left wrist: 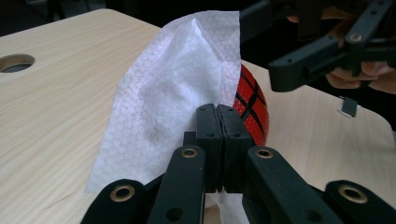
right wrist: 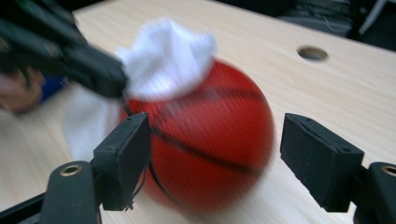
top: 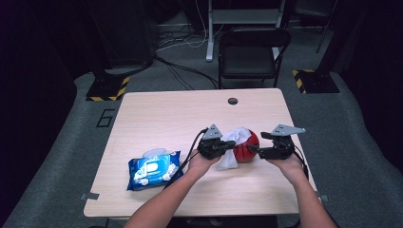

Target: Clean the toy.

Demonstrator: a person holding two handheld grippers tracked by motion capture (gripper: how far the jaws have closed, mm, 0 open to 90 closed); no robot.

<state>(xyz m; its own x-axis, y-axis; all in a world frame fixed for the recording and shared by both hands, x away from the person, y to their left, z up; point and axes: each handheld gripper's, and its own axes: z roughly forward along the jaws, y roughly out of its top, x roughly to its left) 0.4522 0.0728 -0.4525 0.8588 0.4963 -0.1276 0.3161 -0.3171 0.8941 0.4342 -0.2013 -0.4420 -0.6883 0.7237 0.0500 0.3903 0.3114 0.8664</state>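
One red ball [top: 246, 147] with black seams, white wipe [top: 231, 150] draped over

Blurred red ball [right wrist: 205, 149] between the right gripper [right wrist: 215, 158]'s parted jaws, white wipe [right wrist: 163, 60] draped on top — wooden table [right wrist: 261, 51]

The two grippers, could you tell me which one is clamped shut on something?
The left gripper: its fingers are pressed together on the white wipe. The right gripper has its fingers spread apart around the red ball.
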